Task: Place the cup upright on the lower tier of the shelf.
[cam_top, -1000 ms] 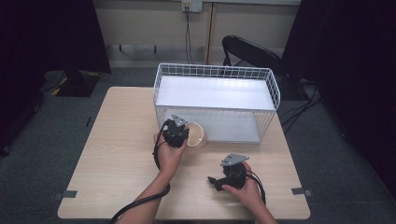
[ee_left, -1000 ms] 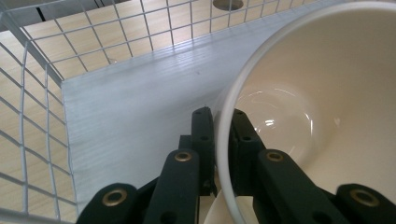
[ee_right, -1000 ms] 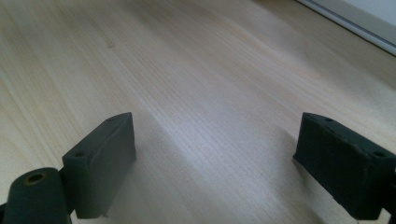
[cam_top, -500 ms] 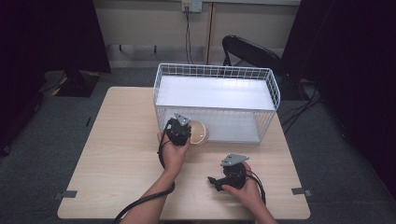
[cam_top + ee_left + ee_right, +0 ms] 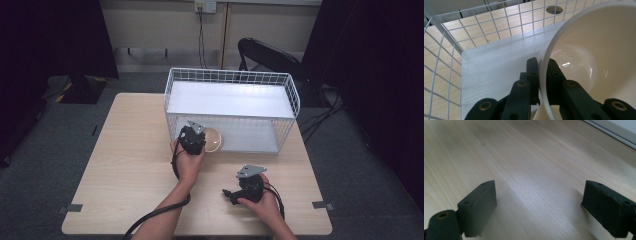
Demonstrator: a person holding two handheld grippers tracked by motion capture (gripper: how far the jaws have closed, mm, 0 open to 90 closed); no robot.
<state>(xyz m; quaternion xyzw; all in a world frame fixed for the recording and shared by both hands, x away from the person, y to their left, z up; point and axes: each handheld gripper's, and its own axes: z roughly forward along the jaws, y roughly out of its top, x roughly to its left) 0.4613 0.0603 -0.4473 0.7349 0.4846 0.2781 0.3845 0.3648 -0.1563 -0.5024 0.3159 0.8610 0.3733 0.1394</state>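
Observation:
A cream bowl is tipped on edge at the front left opening of the white wire basket. My left gripper is shut on the bowl's rim. In the left gripper view the jaws pinch the rim, one inside and one outside the bowl, above the basket's white floor sheet. My right gripper rests low over the table near the front edge, pointing left. Its jaws stand wide open with only bare wood between them.
The basket stands at the back middle of the wooden table, with a white shelf sheet across its top. Wire walls close in the left gripper's side. A black chair stands behind the table.
My left hand has carried the bowl a little forward and to the right, further into the basket's opening. The right gripper has stayed where it was.

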